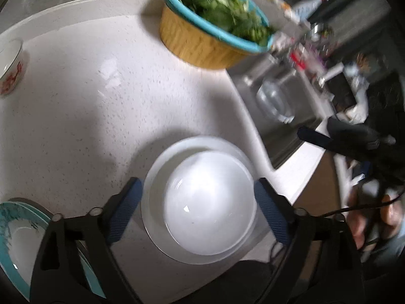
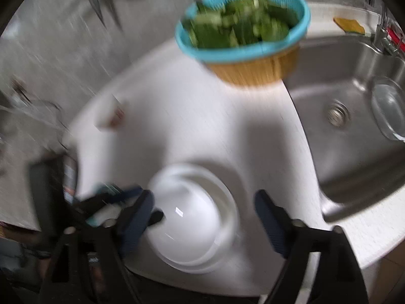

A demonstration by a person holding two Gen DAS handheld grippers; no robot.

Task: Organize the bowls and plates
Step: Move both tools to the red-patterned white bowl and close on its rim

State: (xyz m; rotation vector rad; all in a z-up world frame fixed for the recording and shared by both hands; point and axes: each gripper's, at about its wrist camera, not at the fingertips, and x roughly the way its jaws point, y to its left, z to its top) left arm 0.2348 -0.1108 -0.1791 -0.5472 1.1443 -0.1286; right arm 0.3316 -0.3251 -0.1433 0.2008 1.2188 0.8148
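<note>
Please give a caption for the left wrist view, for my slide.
Open left hand-held gripper above a white bowl stacked on a white plate.

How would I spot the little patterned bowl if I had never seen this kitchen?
Start at the white countertop beside the steel sink. Go to its far corner, well away from the basket of greens. The small bowl stands alone there, white with red flowers painted outside; the other bowls are plain white.

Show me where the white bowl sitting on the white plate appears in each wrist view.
Left wrist: white bowl sits low centre, on the white plate, between the open fingers.
Right wrist: white bowl sits low, left of centre, on the plate.
Shared landmark: the blue-rimmed yellow basket of greens, on the counter beyond the bowl.
</note>
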